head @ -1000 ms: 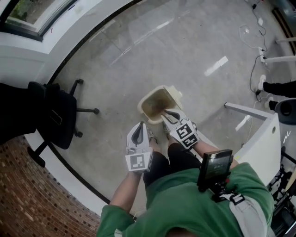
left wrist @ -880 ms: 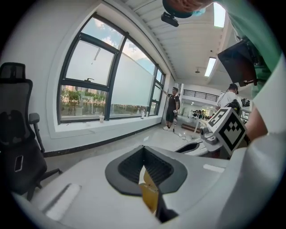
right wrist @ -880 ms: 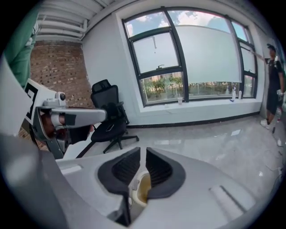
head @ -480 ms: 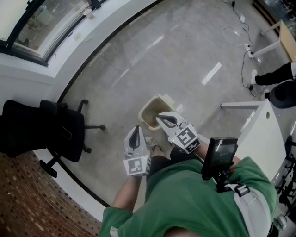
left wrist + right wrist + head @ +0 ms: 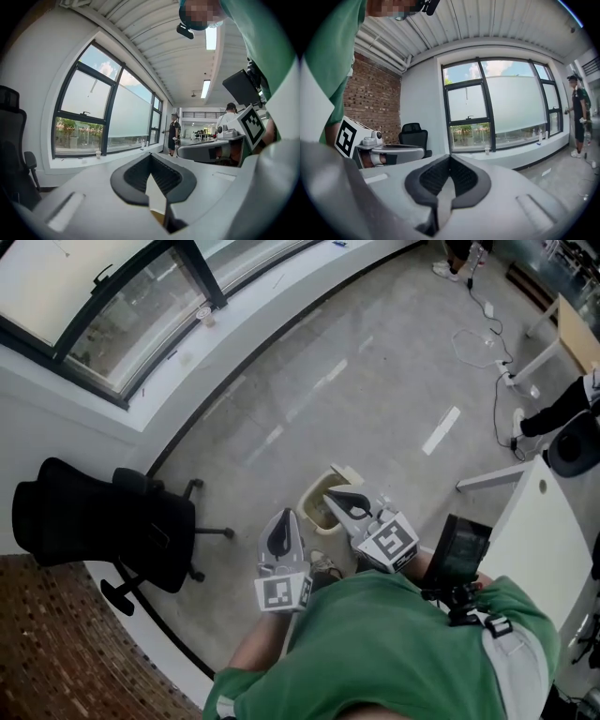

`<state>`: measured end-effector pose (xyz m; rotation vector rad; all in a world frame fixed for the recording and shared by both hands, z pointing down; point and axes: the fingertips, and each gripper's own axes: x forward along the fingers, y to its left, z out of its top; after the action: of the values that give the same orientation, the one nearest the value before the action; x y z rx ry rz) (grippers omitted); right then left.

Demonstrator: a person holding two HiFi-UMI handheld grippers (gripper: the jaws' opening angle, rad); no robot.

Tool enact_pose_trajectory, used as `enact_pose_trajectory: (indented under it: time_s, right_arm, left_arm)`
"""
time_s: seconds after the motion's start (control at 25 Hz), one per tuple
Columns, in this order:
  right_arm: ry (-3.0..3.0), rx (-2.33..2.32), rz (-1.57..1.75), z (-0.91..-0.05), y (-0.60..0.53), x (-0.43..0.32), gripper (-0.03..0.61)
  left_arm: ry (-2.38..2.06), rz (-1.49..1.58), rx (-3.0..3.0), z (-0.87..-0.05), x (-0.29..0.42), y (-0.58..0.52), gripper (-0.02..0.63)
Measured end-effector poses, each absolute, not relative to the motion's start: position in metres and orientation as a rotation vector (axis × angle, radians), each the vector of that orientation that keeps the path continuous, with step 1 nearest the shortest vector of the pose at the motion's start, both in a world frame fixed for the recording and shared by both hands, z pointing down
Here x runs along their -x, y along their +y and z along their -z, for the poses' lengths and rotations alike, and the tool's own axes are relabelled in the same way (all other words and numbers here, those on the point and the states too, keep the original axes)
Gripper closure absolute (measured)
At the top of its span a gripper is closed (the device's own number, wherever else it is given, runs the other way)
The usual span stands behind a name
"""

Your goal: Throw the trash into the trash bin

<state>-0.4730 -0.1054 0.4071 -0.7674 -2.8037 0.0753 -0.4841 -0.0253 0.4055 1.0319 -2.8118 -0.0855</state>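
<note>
1 trash bin (image 5: 314, 507), beige, upright on floor by person's feet, mouth up; long axis unclear, contents can't be made out. 2 grippers: left gripper (image 5: 285, 517) & right gripper (image 5: 330, 491), both w/ jaws pressed together, holding nothing, right one overlapping bin in head view. 1 black office chair (image 5: 112, 521) at left.
</note>
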Motion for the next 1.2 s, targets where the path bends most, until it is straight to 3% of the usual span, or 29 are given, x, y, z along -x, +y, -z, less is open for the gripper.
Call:
enact_pose_trajectory:
  time_s: [0.36, 1.2]
  right_arm:
    - [-2.934, 0.732, -0.059, -0.35, -0.096, 0.443, 0.575]
    - [-3.016, 0.695, -0.054, -0.322, -0.092, 0.428, 0.575]
  left_arm:
    - [-2.888, 0.121, -1.136, -0.352, 0.467, -0.021, 0.606]
    - [-2.891, 0.152, -1.212, -0.34, 0.459, -0.021, 0.606]
